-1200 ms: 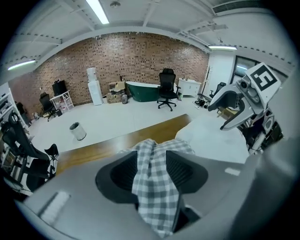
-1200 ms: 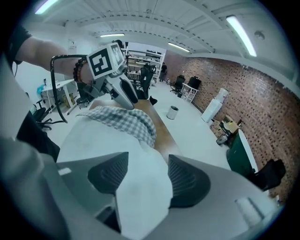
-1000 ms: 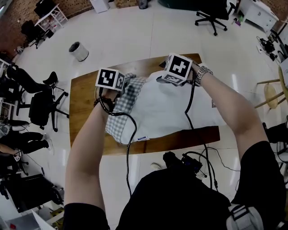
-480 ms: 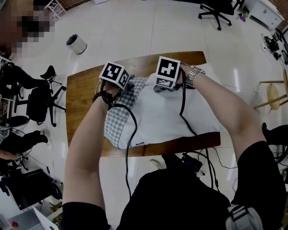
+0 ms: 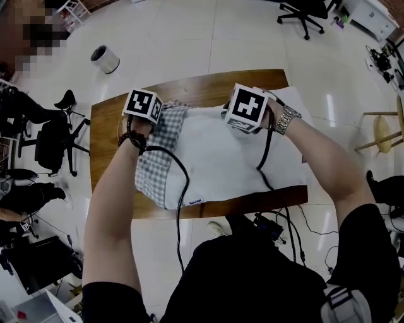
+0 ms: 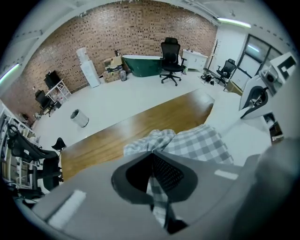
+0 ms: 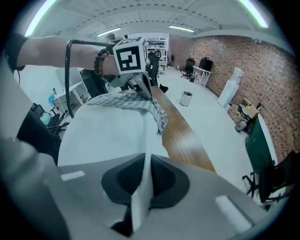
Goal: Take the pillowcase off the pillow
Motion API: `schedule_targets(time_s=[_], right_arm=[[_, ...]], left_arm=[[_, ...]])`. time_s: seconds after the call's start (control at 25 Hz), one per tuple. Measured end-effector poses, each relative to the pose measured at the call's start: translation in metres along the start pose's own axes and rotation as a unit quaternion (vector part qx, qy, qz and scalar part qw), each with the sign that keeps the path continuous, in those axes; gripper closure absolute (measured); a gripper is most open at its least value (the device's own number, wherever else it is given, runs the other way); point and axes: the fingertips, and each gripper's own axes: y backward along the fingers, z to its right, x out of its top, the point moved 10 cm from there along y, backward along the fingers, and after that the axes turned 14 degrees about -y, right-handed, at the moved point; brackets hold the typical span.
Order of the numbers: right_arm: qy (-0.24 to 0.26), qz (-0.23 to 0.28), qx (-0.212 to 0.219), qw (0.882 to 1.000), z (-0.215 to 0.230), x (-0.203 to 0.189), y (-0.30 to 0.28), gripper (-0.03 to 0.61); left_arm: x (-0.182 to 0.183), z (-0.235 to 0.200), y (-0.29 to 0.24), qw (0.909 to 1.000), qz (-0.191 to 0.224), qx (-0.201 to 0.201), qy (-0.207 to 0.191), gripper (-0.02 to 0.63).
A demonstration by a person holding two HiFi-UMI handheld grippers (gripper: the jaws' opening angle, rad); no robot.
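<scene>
Closest to us, black cables [image 5: 180, 208] hang down from our two tools. Next comes the white pillow [image 5: 221, 158], lying flat on the brown wooden table [image 5: 107, 158]. The pillow's near edge sits at the table's near edge, and a little blue tag [image 5: 196, 202] shows there. The checked pillowcase [image 5: 153, 167] covers only the left end of the pillow and is all bunched up. The rest of the pillow is bare.

Our tools are at the far side of the pillow, set apart from each other. Our left gripper [image 6: 152, 157] has just closed, and it pinches a fold of the checked pillowcase between its jaws. Our right gripper [image 7: 144, 161] has just closed too, and it pinches a fold of the white pillow cloth.

Past the table is a shiny white floor [image 5: 189, 38]. A small white bin [image 5: 104, 58] and a black office chair [image 5: 302, 9] stand on it.
</scene>
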Motion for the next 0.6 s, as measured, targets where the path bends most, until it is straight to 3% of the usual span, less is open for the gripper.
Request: schedule_targets(time_s=[0.32,0.6], right_arm=[[0.033,0.012,-0.030,0.999,-0.010,-0.009,0.027,0.560],[0.026,0.011,-0.058,0.998,-0.012,-0.026,0.031,0.560]], left_arm=[[-0.046,-0.034,0.026,0.9976,0.021,0.042,0.051,0.607],[-0.099,-0.055,0.050,0.9917,0.018,0.077,0.102,0.607]])
